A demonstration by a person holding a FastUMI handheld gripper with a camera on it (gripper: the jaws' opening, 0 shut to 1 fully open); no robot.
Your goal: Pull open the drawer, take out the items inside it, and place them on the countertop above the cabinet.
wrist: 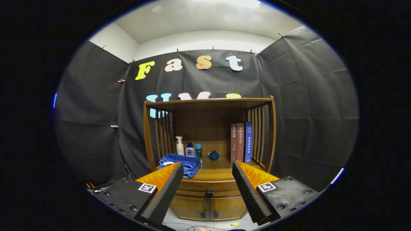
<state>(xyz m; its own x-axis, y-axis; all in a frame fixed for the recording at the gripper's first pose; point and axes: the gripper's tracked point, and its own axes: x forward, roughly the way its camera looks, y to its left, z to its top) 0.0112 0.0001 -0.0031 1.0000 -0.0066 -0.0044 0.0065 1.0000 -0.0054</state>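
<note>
The drawer point(208, 187) sits closed below the cabinet's tabletop point(214, 173), its knob point(208, 193) between the fingers. The claw point(208, 168) is wide open, empty. Blue towel point(180, 163), bottles point(189, 149) and books point(241, 142) occupy the tabletop.

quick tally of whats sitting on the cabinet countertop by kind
Books, upright: 3
Bottles: 3
Folded blue towel: 1
Small teal lidded cup: 1
Total: 8
The gripper is open, well short of the shut drawer.
</note>
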